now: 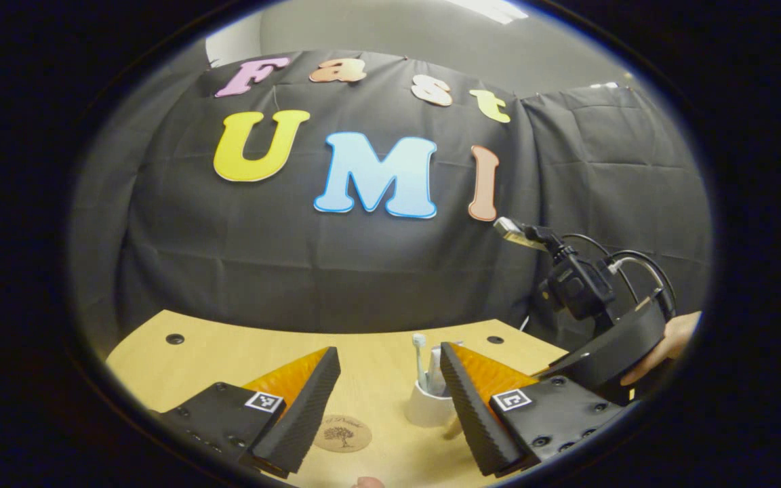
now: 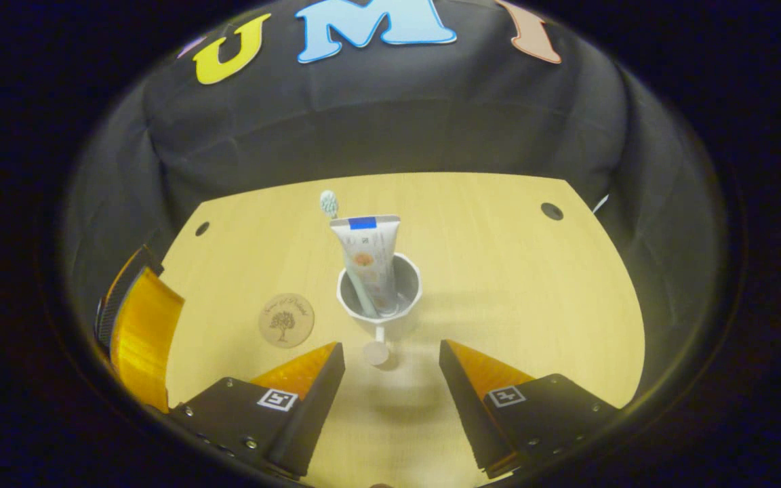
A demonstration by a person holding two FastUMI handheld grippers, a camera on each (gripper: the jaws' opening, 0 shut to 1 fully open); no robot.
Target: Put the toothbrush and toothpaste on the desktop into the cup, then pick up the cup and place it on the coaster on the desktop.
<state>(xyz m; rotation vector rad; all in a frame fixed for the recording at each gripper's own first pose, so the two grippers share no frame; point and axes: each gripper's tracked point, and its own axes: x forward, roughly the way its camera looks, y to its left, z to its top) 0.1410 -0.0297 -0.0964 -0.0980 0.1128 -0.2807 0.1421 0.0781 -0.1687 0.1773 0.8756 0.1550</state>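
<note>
Both the left gripper (image 1: 388, 407) and right gripper (image 2: 390, 400) have fingers spread wide, empty, one white plastic cup (image 2: 379, 298) standing just ahead between the right's, one round cork coaster (image 2: 286, 320) beside it.

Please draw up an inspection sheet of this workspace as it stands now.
Surface: wooden desktop, with round holes near its far corners.
Job's things: toothbrush and toothpaste tube stand in the white cup; the cup stands beside the coaster, not on it.
Clutter: nothing seen.
Grippers: left gripper open, empty; right gripper open, empty, facing the cup.
Cables: black cables on the right gripper's camera.
Surroundings: black cloth wall.
</note>
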